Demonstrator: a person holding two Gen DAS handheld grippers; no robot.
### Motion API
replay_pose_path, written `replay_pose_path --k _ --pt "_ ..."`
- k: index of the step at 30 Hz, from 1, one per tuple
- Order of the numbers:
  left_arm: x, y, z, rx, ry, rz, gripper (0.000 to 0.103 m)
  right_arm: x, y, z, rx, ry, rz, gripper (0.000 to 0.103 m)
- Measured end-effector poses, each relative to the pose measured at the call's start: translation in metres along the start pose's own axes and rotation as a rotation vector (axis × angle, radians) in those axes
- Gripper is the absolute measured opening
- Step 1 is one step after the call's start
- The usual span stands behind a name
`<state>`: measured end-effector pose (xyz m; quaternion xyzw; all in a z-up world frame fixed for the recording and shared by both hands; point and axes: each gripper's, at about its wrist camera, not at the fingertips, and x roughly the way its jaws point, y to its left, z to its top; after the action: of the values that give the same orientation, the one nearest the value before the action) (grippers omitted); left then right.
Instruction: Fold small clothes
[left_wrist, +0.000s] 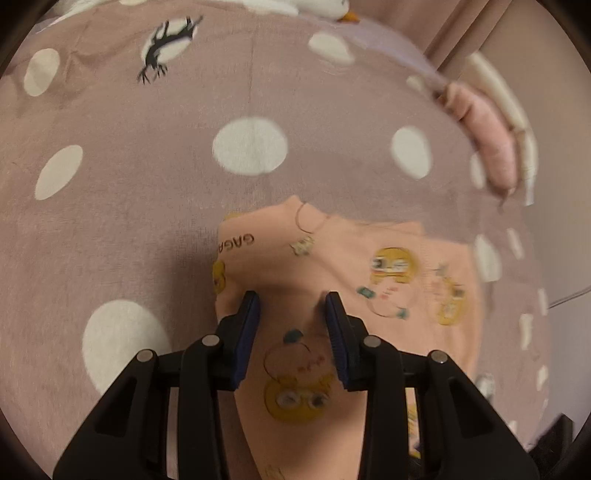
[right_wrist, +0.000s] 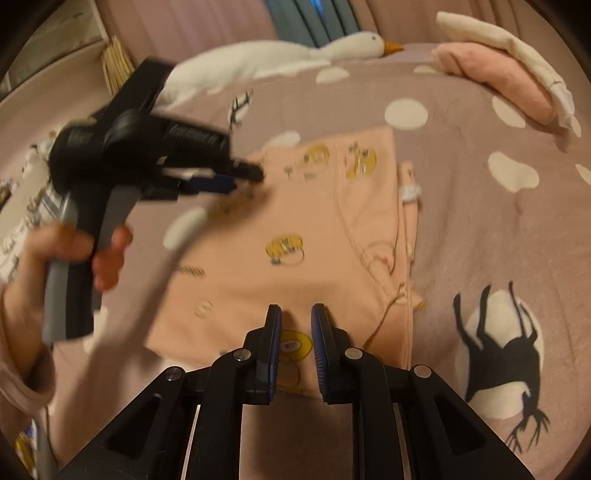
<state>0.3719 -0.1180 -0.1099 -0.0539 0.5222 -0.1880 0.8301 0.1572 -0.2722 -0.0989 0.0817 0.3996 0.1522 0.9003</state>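
Note:
A small peach garment with yellow cartoon prints (left_wrist: 332, 258) lies folded flat on the mauve polka-dot bedspread (left_wrist: 147, 184); it also shows in the right wrist view (right_wrist: 295, 221). My left gripper (left_wrist: 291, 299) is open, its fingers just above the garment's near part; in the right wrist view it (right_wrist: 243, 177) hovers at the garment's far left corner. My right gripper (right_wrist: 295, 314) is open with a narrow gap, over the garment's near edge, holding nothing.
A stack of folded pink and cream clothes (right_wrist: 509, 77) lies at the bed's far right, also in the left wrist view (left_wrist: 491, 140). A white goose plush (right_wrist: 280, 59) lies at the far edge. A patterned cloth (right_wrist: 22, 221) is at left.

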Motion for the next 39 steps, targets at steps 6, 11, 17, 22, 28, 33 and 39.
replay_pose_path --k 6,11,17,22,28,33,39 --pt "0.002 -0.002 0.004 0.033 -0.014 0.022 0.038 -0.008 -0.005 0.006 -0.016 0.044 0.038 0.019" --pt "-0.026 0.004 -0.015 0.053 -0.06 -0.019 0.038 -0.029 -0.018 0.029 0.046 -0.05 0.064 0.019" --pt "-0.053 -0.011 -0.064 0.169 -0.076 -0.075 0.037 -0.016 -0.034 0.079 0.092 -0.097 0.018 0.02" --pt "-0.046 -0.018 -0.088 0.216 -0.055 -0.07 0.037 0.02 -0.045 0.112 0.12 -0.036 -0.001 0.02" --pt "-0.036 -0.019 -0.087 0.223 -0.033 -0.057 0.037 0.049 -0.067 0.101 0.192 0.069 -0.11 0.012" --pt "-0.034 -0.02 -0.086 0.222 -0.034 -0.05 0.037 0.023 -0.059 0.096 0.185 0.031 -0.103 0.012" --pt "-0.034 -0.022 -0.086 0.227 -0.037 -0.043 0.037 -0.029 -0.028 0.069 0.037 -0.035 -0.04 0.012"
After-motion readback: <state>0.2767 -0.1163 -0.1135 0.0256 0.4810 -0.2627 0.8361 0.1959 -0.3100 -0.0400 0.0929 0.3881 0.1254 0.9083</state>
